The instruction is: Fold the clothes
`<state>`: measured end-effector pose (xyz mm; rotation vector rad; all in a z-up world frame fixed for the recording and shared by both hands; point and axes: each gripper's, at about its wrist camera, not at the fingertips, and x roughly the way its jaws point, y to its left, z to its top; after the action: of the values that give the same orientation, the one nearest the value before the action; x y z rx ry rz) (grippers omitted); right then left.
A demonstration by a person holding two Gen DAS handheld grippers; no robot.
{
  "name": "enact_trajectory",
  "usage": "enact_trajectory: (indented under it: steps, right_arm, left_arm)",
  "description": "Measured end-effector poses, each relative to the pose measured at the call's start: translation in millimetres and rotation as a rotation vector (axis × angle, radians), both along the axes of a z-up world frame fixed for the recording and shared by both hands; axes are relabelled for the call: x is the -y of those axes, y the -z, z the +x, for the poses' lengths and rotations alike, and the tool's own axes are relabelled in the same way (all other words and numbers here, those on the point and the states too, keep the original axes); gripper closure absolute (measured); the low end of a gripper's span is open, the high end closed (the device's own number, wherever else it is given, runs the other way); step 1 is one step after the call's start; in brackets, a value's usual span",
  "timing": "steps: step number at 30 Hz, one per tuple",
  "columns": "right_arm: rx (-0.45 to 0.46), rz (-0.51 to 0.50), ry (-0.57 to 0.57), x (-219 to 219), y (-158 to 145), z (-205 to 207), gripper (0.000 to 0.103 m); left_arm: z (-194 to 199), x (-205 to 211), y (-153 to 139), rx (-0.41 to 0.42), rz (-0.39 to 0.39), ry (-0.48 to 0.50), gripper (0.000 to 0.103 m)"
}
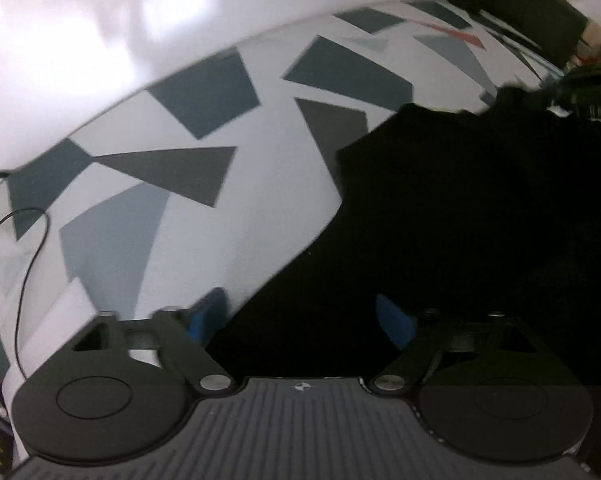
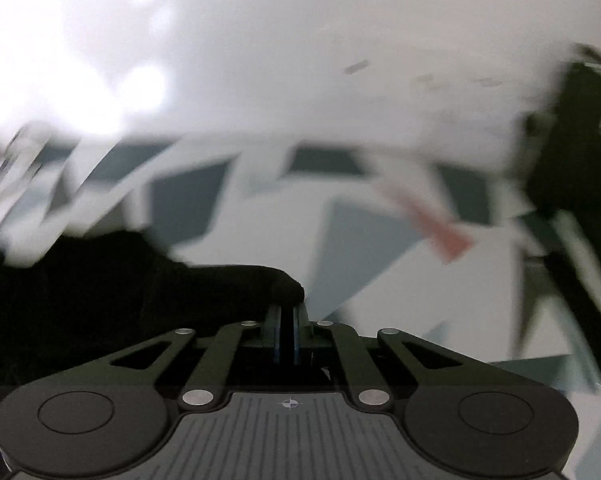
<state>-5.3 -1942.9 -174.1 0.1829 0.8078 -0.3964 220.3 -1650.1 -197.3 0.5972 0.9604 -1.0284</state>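
A black garment (image 1: 460, 208) lies spread on a white cloth with grey and teal geometric patches (image 1: 204, 128). My left gripper (image 1: 300, 316) hovers over the garment's near left edge, open, its blue-padded fingers (image 1: 208, 312) wide apart with nothing between them. In the right wrist view my right gripper (image 2: 286, 332) is shut on a fold of the black garment (image 2: 148, 280), which bunches up to the left of the fingertips. The right gripper (image 1: 580, 92) shows at the garment's far right corner in the left wrist view. The right wrist view is motion-blurred.
A black cable (image 1: 28, 264) loops over the cloth at the left edge. A white wall (image 1: 100, 20) runs behind the patterned surface. A dark sofa or bench (image 1: 520, 4) stands at the far right, with clutter behind. A dark blurred shape (image 2: 572, 152) stands at right.
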Motion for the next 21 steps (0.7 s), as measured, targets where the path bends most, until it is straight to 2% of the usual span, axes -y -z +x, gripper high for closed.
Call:
enact_trajectory:
  steps: [2,3,6,8,10,13,17,19,20,21]
  right_arm:
    - [-0.010,0.023,0.077,14,1,-3,0.098]
    - [-0.038,0.046,0.096,20,6,-3,0.098]
    - [-0.159,0.046,0.061,20,27,2,0.097]
    - [-0.184,0.000,0.047,13,31,2,0.089]
    - [-0.171,-0.028,0.048,9,24,3,0.080]
    - [-0.094,0.000,0.034,12,7,5,0.079]
    - [-0.014,0.048,-0.033,19,-5,24,0.071]
    - [-0.034,0.055,-0.085,15,1,40,0.066]
    - [-0.051,0.052,-0.113,12,6,49,0.066]
    - [-0.077,0.034,-0.129,8,12,56,0.066]
  left_arm:
    - [6,-7,-2,-0.013,-0.019,-0.095,0.083]
    - [9,-10,-3,-0.020,-0.028,-0.143,0.091]
    - [2,-14,-2,0.010,-0.045,-0.165,0.092]
    - [-3,-12,-3,0.033,-0.044,-0.160,0.093]
    - [-5,-9,-4,0.032,-0.039,-0.162,0.093]
    - [-6,-6,-6,0.028,-0.031,-0.158,0.090]
    - [-8,-9,-7,0.002,-0.039,-0.162,0.089]
    - [-9,-9,-6,-0.017,-0.037,-0.164,0.083]
    - [-11,-9,-7,-0.020,-0.034,-0.162,0.077]
    - [-12,-10,-7,-0.029,-0.029,-0.162,0.064]
